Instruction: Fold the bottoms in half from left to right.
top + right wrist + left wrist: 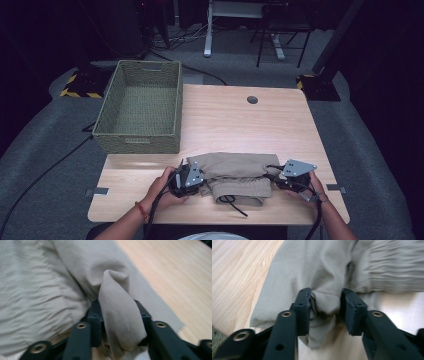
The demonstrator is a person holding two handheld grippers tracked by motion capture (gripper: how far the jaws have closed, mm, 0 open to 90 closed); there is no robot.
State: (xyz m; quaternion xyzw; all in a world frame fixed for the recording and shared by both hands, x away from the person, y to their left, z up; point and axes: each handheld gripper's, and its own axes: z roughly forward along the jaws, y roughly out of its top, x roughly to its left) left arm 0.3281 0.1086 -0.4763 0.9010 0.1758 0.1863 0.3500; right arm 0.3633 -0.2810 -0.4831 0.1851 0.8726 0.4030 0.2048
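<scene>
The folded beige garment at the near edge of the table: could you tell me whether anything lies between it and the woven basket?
Nothing visible does. The beige garment lies between the left gripper and right gripper. Bare table separates it from the woven basket, which sits at the far left and looks empty.

trousers (235,176): matt beige cloth, ribbed waistband | table (235,120): smooth pale wood | basket (141,107): rough woven

Green woven basket (137,107) on table (240,125) far-left; desk (235,10), prob. chair (282,27) behind.
</scene>
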